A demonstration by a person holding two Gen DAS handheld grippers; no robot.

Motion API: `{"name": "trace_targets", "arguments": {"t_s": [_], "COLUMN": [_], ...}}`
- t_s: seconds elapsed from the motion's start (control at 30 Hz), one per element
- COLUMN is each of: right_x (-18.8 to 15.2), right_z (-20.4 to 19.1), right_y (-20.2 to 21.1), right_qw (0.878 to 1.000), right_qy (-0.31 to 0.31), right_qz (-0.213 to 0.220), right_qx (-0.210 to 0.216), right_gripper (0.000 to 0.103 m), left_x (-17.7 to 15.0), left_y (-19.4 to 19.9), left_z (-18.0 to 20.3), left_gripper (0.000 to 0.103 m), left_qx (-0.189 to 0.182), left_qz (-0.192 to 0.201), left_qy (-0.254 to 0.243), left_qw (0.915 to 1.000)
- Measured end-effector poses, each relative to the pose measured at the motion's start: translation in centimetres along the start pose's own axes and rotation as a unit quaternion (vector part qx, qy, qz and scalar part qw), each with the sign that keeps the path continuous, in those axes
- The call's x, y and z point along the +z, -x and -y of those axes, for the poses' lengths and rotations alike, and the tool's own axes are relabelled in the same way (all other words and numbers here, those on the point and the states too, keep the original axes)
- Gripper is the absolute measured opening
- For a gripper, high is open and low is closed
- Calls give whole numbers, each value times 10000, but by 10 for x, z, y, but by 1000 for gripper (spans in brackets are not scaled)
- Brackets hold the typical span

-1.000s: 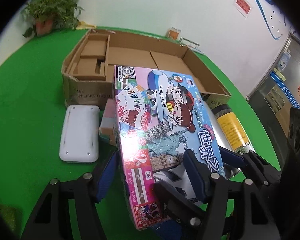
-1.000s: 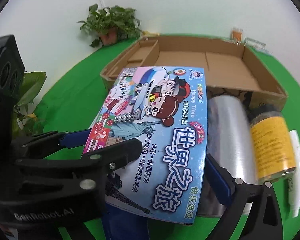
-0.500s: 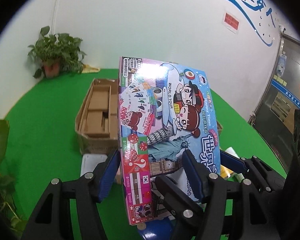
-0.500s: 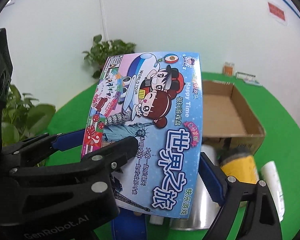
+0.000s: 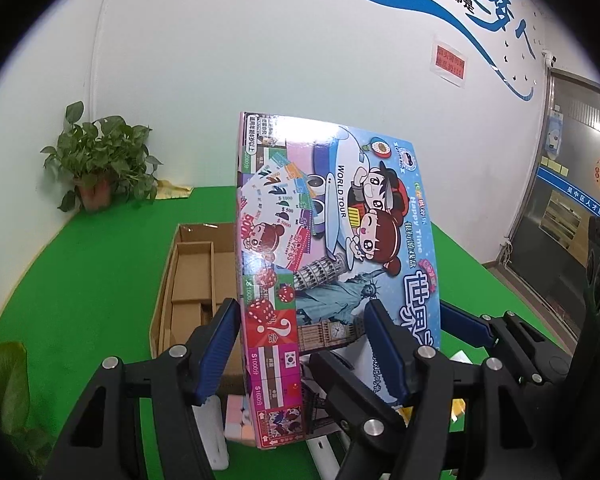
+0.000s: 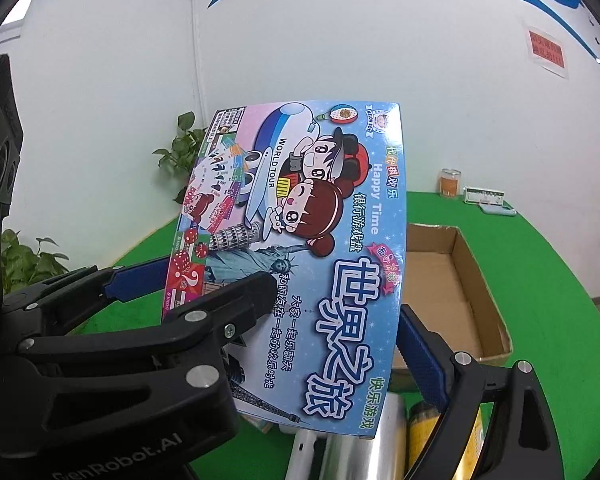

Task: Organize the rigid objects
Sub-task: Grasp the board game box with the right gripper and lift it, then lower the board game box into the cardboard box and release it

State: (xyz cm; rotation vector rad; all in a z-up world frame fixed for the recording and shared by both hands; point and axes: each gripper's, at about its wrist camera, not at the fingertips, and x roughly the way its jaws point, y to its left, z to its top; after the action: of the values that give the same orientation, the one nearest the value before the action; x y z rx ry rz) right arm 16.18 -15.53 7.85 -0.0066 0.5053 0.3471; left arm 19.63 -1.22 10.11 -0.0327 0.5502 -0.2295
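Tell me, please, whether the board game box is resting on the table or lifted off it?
Lifted: the board game box stands tilted above the green table, gripped between both grippers.

Game box (image 5: 332, 248) glossy printed card; carton (image 6: 452, 296) matt brown cardboard; table (image 5: 92, 280) matt green cloth.

Game box (image 5: 332, 248) raised in front of cardboard box (image 5: 192, 280), potted plant (image 5: 100, 164) behind, roll (image 6: 356, 448) below.

White wall (image 5: 260, 60) with blue mural (image 5: 440, 4), potted plant (image 5: 100, 160), green tabletop (image 5: 80, 272).
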Motion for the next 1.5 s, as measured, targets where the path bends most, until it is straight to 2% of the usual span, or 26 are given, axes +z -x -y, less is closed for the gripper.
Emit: {"name": "trace_targets", "arguments": {"t_s": [0.17,0.37,0.63,0.77,1.07,1.3,1.4,1.5], "right_x": [15,21,26,27,6,-23,-35,-37], "right_z": [5,10,20,22,26,31,34,32], "right_y": [-17,-42,-107,-138,-206,-246,-266,-276], "right_qw": [10000,9998,9971,9952,9864,9751,9662,9623], "right_qy": [-23,-79,-167,-178,-211,-260,-222,-111], "right_qz": [6,-155,-739,-965,-1621,-2175,-2535,-2685], "right_qx": [35,26,83,49,153,342,403,413], "right_gripper": [90,90,90,89,89,89,86,83], "left_x": [9,18,22,20,-1,-23,-29,-31], "left_y": [-8,-30,-80,-102,-147,-167,-175,-181], "left_z": [0,-8,-21,-28,-41,-52,-54,-60], "left_gripper": [63,63,62,61,61,54,54,54], "left_qx": [72,59,175,111,201,358,458,480], "left_qz": [20,-134,-670,-920,-1515,-1920,-2119,-2229], "left_qy": [-81,-29,72,184,334,504,511,590], "left_qw": [9999,9999,9976,9955,9877,9795,9749,9719]}}
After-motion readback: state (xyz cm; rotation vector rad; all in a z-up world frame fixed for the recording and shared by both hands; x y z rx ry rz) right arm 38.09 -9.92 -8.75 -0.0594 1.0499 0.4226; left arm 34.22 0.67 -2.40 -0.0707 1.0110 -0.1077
